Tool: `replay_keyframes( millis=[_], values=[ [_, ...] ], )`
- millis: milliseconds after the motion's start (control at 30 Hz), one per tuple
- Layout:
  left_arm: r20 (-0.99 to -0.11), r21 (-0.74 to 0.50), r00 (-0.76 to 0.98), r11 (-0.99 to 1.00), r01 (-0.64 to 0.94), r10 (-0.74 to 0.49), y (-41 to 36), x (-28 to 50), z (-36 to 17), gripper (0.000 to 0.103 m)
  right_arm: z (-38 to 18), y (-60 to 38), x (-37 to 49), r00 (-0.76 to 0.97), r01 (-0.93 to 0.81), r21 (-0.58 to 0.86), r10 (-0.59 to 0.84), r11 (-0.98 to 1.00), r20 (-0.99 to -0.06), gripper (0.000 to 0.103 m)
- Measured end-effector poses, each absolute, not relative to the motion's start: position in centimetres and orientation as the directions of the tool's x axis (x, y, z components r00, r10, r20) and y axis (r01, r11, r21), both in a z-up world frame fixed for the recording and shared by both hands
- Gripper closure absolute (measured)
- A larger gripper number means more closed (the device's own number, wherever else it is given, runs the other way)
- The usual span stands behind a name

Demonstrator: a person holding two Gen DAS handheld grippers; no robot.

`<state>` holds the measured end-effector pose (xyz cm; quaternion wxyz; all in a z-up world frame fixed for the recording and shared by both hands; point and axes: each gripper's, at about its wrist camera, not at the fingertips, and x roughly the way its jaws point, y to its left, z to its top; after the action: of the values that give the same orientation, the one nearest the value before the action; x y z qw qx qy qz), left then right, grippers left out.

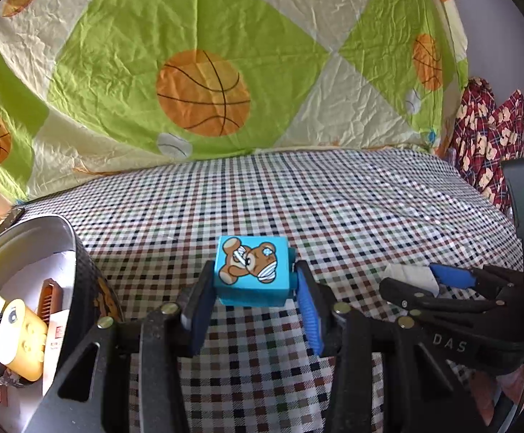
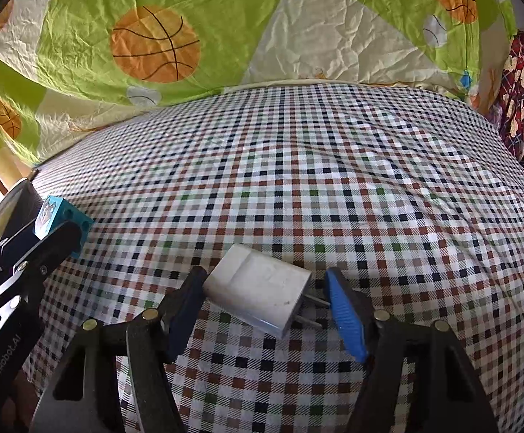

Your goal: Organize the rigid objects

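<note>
My left gripper [image 1: 254, 270] is shut on a blue cube [image 1: 249, 270] with a bear picture, held a little above the checked bedsheet [image 1: 298, 198]. The cube [image 2: 54, 213] and left gripper [image 2: 51, 218] also show at the left edge of the right wrist view. A white charger plug [image 2: 258, 296] lies tilted on the sheet between the fingers of my right gripper [image 2: 265, 276]. Its left pad touches the charger's corner, and the metal prongs point at the blue right pad [image 2: 345, 317]. The jaws look open around it. From the left wrist view the charger [image 1: 417, 273] sits at the right gripper's [image 1: 408, 276] tips.
A round tin [image 1: 78, 252] stands at the left, holding a yellow object [image 1: 23, 339], a brown comb [image 1: 51, 296] and other items. A basketball-print quilt [image 1: 204, 93] rises behind the bed. Red patterned cloth [image 1: 489, 137] lies at the right.
</note>
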<state>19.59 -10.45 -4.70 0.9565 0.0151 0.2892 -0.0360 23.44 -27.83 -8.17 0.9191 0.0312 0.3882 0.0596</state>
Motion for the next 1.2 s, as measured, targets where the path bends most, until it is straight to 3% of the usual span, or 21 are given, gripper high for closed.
replay_keyframes(
  millis=[467, 867, 1200],
  values=[
    [-0.402, 0.007, 0.915, 1.0, -0.023, 0.024, -9.3, 16.7, -3.2, 0.061, -5.7, -28.1, 19.9, 0.815, -0.063, 0.085, 0.1, 0.994, -0.571, 0.034],
    [-0.332, -0.01, 0.942, 0.998, -0.06, 0.053, -8.5, 15.0, -2.8, 0.061, -4.8, -27.4, 17.8, 0.89, -0.08, 0.081, 0.108, 0.993, -0.442, 0.034],
    [-0.33, -0.02, 0.943, 0.998, -0.062, 0.052, -8.3, 14.8, -2.7, 0.061, -4.0, -26.4, 14.8, 0.949, -0.082, 0.028, 0.087, 0.996, -0.302, 0.034]
  ],
)
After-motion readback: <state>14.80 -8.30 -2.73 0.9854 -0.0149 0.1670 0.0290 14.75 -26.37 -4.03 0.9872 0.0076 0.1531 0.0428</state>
